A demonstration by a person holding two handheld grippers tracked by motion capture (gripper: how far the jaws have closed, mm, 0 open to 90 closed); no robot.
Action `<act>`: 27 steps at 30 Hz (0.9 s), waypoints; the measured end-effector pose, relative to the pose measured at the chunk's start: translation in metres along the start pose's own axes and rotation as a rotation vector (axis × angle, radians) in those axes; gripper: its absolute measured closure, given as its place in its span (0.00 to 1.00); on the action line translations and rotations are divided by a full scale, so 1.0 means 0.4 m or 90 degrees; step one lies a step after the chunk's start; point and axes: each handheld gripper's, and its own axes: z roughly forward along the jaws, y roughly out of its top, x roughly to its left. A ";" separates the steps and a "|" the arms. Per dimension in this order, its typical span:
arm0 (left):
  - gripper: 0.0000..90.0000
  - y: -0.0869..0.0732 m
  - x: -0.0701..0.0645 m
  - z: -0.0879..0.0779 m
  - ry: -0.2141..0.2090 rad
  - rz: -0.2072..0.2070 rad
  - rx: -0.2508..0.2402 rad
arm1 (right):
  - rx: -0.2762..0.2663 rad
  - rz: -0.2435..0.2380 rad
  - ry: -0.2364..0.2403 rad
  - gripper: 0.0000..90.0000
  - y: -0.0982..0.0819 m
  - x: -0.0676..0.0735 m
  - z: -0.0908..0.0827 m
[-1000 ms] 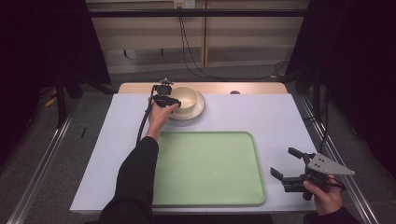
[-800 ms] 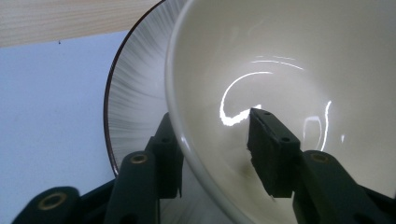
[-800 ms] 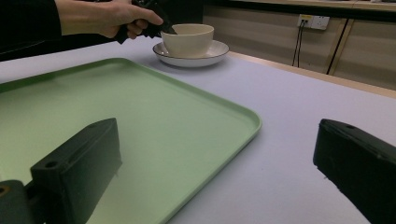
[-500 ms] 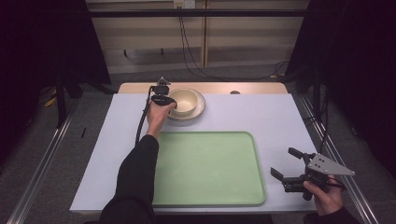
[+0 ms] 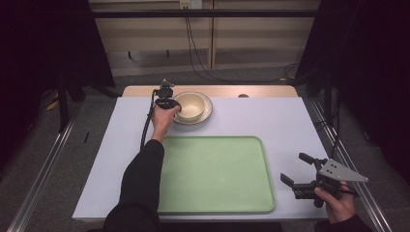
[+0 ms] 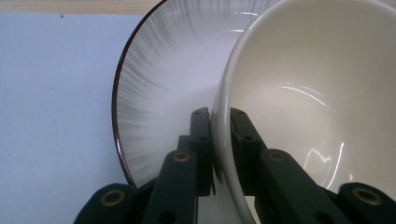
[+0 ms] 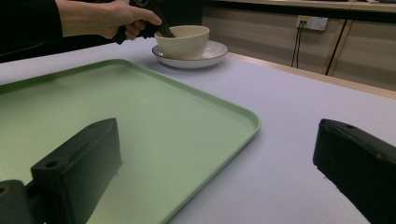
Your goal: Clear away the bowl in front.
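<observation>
Bowl [image 5: 190, 106] is the landmark here: it sits on a plate [image 5: 207, 113] just past the far edge of the green tray [image 5: 215, 174], and the left gripper [image 5: 167, 102] is at its left side, jaws having just closed onto the rim, one inside the wall and one outside. Over on the right, the right gripper [image 5: 295, 170] hangs well apart from the bowl, near the tray's right corner, jaws wide and holding nothing. So the left hand is the one positioned to lift, I'd guess straight up off the plate.

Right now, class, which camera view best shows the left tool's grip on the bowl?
The left gripper view: the left tool clamps the bowl rim. The high view shows it small; the right gripper view shows it distant.
</observation>
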 end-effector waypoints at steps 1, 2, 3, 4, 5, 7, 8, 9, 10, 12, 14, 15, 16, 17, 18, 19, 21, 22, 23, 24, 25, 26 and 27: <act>0.92 0.000 0.001 0.000 -0.008 -0.007 -0.006 | 0.000 0.000 0.000 0.01 0.000 0.000 0.000; 0.93 0.000 -0.001 -0.002 -0.010 -0.006 -0.007 | 0.000 -0.002 0.002 0.01 0.000 0.000 0.000; 0.93 0.000 -0.001 -0.002 -0.010 -0.006 -0.007 | 0.001 -0.001 0.000 0.01 0.000 0.000 -0.001; 0.93 0.000 -0.005 -0.004 -0.014 -0.009 -0.016 | 0.001 -0.002 0.000 0.01 0.000 0.000 -0.001; 0.93 0.000 -0.005 -0.004 -0.014 -0.009 -0.016 | 0.001 -0.002 0.000 0.01 0.000 0.000 -0.001; 0.93 0.000 -0.004 -0.008 -0.015 -0.009 -0.019 | 0.001 -0.002 0.002 0.01 0.000 0.000 -0.001; 0.93 0.001 -0.005 -0.011 -0.019 -0.014 -0.023 | 0.001 -0.004 0.002 0.01 0.000 -0.001 -0.001; 0.93 0.001 -0.005 -0.011 -0.019 -0.014 -0.023 | 0.001 -0.004 0.002 0.01 0.000 -0.001 -0.001; 0.93 0.002 -0.006 -0.014 -0.021 -0.016 -0.021 | 0.000 -0.005 0.001 0.01 0.000 -0.001 -0.001; 0.93 0.002 -0.005 -0.018 -0.024 -0.014 -0.021 | 0.001 -0.005 0.003 0.01 0.000 -0.001 -0.001; 0.93 0.001 -0.005 -0.018 -0.024 -0.014 -0.027 | 0.000 -0.003 0.002 0.01 0.000 0.000 0.000; 0.93 0.000 -0.006 -0.018 -0.026 -0.013 -0.030 | 0.000 -0.003 0.002 0.01 0.000 0.000 0.000; 0.93 -0.003 -0.004 -0.020 -0.033 -0.005 -0.030 | 0.001 -0.005 0.002 0.01 0.000 0.000 -0.001; 0.93 -0.004 -0.005 -0.020 -0.031 -0.010 -0.034 | 0.000 -0.005 0.002 0.01 0.000 0.000 -0.001; 0.93 -0.004 -0.005 -0.020 -0.031 -0.010 -0.034 | 0.000 -0.005 0.002 0.01 0.000 0.000 -0.001; 0.93 -0.005 -0.006 -0.020 -0.031 -0.013 -0.035 | -0.002 -0.006 0.001 0.01 0.000 -0.001 -0.001; 0.93 -0.004 -0.005 -0.022 -0.032 -0.014 -0.034 | -0.001 -0.007 0.002 0.01 0.000 0.000 -0.001; 0.93 -0.005 -0.006 -0.024 -0.030 -0.018 -0.042 | -0.001 -0.006 0.003 0.01 0.000 0.000 -0.001; 0.93 -0.004 -0.003 -0.027 -0.033 -0.016 -0.040 | 0.000 -0.006 0.001 0.01 0.000 0.000 -0.002; 0.93 -0.003 0.000 -0.030 -0.041 -0.022 -0.040 | 0.000 -0.006 0.003 0.01 0.000 -0.001 -0.002; 0.93 -0.002 0.000 -0.036 -0.041 -0.022 -0.043 | 0.000 -0.006 0.003 0.01 0.000 -0.001 -0.002; 0.93 -0.002 0.000 -0.036 -0.041 -0.022 -0.043 | 0.000 -0.006 0.003 0.01 0.000 -0.001 -0.002; 0.93 -0.001 0.001 -0.038 -0.042 -0.024 -0.044 | 0.000 -0.005 0.001 0.01 0.000 0.000 -0.002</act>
